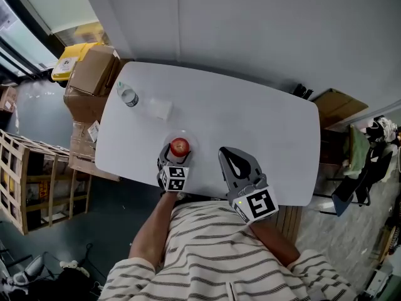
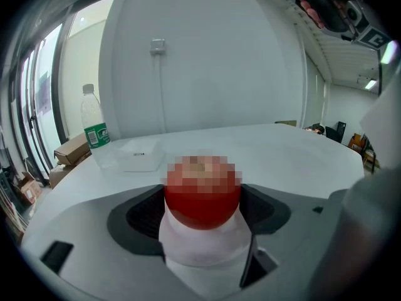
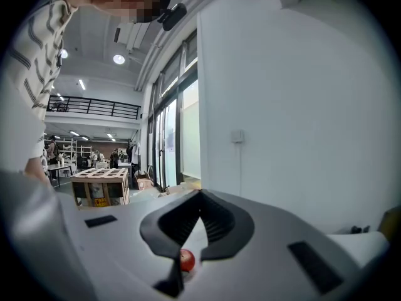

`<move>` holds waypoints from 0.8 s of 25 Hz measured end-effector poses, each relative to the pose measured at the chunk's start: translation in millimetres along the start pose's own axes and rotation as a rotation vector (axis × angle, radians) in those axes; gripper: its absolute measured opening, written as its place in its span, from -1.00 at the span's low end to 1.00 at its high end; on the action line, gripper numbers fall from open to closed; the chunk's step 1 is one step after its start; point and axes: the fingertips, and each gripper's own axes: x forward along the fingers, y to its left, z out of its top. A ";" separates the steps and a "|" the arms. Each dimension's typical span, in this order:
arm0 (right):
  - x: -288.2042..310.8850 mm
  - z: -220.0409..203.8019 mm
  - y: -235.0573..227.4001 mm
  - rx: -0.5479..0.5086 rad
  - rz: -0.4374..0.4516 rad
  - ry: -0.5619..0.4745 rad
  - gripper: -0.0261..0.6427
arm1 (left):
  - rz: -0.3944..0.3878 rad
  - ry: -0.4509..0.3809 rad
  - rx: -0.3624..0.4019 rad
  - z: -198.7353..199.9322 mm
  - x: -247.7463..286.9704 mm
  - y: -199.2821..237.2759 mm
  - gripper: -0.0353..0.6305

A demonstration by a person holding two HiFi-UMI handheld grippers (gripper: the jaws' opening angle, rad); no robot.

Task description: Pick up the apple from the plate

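A red apple [image 1: 180,147] rests on a small pale plate [image 1: 187,137] near the front edge of the white table [image 1: 250,118]. My left gripper [image 1: 177,158] reaches over that edge with a jaw on each side of the fruit. In the left gripper view the apple [image 2: 202,199] fills the space between the dark pads [image 2: 147,215], with no gap on either side, and the plate [image 2: 200,253] shows white beneath it. My right gripper [image 1: 225,151] lies to the right, its tips together and nothing held. Through the right gripper [image 3: 199,197] the apple [image 3: 187,260] appears small and far off.
A water bottle [image 1: 128,96] and a clear plastic lid or tray [image 1: 160,108] stand at the table's far left; both also show in the left gripper view, bottle [image 2: 94,130] and tray [image 2: 139,157]. Cardboard boxes [image 1: 91,74] and a wooden crate [image 1: 25,180] sit left of the table.
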 end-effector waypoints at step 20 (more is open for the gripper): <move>-5.2 7.3 7.2 0.018 0.040 -0.043 -0.89 | 0.072 -0.032 -0.172 27.4 -40.6 15.7 0.25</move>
